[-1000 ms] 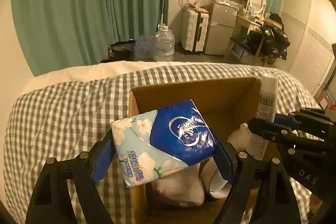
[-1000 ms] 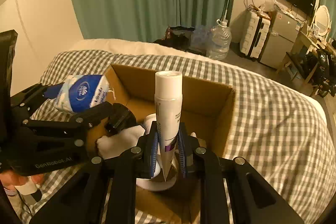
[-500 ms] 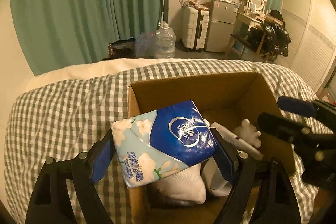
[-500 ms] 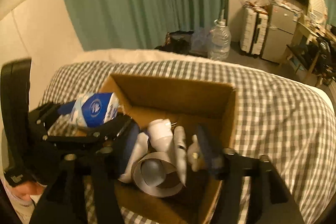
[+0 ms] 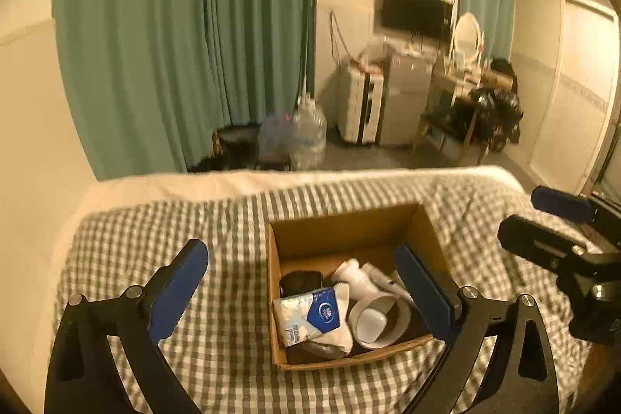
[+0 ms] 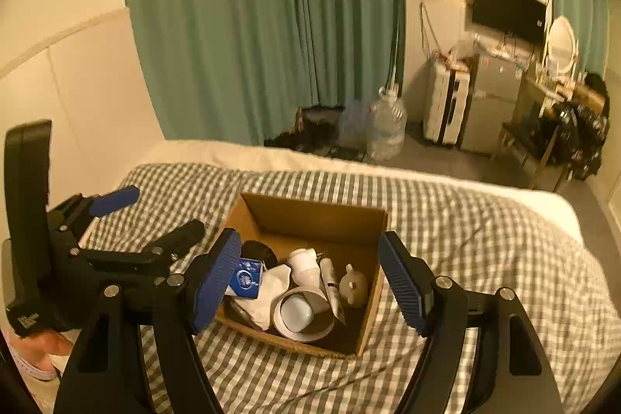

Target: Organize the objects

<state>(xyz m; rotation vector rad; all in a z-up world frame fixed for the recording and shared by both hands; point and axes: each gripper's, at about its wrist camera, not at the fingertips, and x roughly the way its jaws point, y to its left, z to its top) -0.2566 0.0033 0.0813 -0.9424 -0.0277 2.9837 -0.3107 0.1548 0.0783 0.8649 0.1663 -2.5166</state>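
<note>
An open cardboard box sits on the checked bed. Inside lie a blue and white tissue pack, a white tube, a roll of tape, white cloth, a dark round item and a small tan knobbed piece. My left gripper is open and empty, raised back above the box. My right gripper is open and empty, also raised above the box. Each gripper shows in the other's view.
The grey checked bedspread surrounds the box. Beyond the bed's far edge are green curtains, water jugs, a suitcase, a small fridge and a cluttered desk.
My left gripper opened and dropped the tissue pack into the box. My right gripper let go of the white tube, which now lies in the box. Both grippers pulled up and back.
</note>
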